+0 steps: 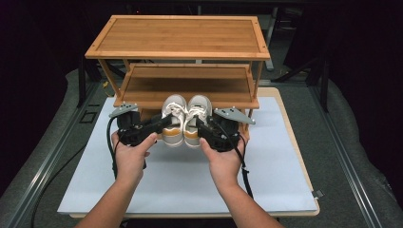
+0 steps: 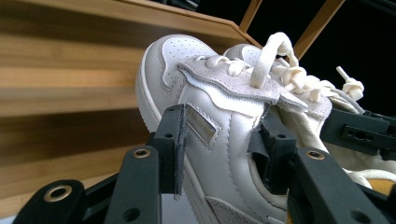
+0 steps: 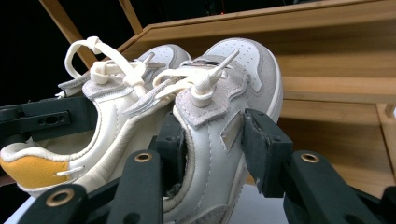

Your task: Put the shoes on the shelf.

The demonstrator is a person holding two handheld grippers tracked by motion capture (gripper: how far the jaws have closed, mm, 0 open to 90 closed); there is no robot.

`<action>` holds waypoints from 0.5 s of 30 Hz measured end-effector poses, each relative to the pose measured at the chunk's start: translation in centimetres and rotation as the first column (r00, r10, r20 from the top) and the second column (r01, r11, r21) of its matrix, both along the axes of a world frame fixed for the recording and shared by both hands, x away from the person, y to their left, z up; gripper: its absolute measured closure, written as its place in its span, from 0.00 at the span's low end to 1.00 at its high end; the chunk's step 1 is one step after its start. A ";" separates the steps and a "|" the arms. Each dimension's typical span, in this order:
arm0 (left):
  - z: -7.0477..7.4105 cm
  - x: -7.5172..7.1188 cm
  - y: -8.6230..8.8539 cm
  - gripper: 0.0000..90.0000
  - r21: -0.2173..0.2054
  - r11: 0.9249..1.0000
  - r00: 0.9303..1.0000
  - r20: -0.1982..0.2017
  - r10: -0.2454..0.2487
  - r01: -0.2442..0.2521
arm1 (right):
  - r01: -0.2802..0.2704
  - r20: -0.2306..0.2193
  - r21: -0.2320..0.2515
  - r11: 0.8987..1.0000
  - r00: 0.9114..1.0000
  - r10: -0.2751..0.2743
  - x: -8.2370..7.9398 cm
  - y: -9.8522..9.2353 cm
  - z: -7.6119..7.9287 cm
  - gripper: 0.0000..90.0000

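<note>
Shoes: pair of white sneakers, left shoe (image 1: pixel 173 121) and right shoe (image 1: pixel 196 119), side by side, touching, toes toward wooden rack (image 1: pixel 180 57).
Left tool (image 1: pixel 164 122): clamped on the left shoe's outer side wall, jaws either side of the collar.
Right tool (image 1: pixel 202 127): clamped on the right shoe's side wall likewise.
Position: both shoes lifted off the white surface (image 1: pixel 190 180), just in front of the rack's lower shelf (image 1: pixel 190 85).
Done: pickup, judging by the lift.
Left: probably placing on a shelf; both shelves bare; release.
</note>
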State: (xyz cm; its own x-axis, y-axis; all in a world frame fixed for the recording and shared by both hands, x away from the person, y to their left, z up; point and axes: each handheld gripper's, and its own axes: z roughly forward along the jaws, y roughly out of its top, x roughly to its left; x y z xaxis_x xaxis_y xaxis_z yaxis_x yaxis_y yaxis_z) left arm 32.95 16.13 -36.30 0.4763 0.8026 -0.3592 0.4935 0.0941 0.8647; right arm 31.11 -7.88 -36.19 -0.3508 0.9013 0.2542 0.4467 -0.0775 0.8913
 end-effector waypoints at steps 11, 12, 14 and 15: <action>0.6 0.9 -0.1 0.66 -0.006 1.000 1.000 0.006 0.007 -0.007 | 0.003 0.003 0.009 1.000 1.000 -0.003 0.9 -0.1 0.6 0.67; 0.7 1.0 0.0 0.66 -0.006 1.000 1.000 0.006 0.008 -0.008 | 0.007 0.008 0.012 1.000 1.000 -0.007 1.0 -0.1 0.7 0.67; 0.9 1.3 -0.1 0.66 -0.008 1.000 1.000 0.009 0.011 -0.011 | 0.002 0.005 0.011 1.000 1.000 -0.002 1.2 -0.1 0.8 0.67; 1.1 1.5 -0.1 0.66 -0.003 1.000 1.000 0.014 0.014 -0.014 | -0.001 0.010 0.006 1.000 1.000 0.001 1.6 -0.1 1.0 0.67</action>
State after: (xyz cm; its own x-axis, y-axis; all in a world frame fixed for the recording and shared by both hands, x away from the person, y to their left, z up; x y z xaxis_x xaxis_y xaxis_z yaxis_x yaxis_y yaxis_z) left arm 34.45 16.01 -35.16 0.4697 0.8083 -0.3550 0.4801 0.1036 0.8711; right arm 32.67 -7.98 -35.16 -0.3544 0.8994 0.2559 0.4382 -0.0820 0.8951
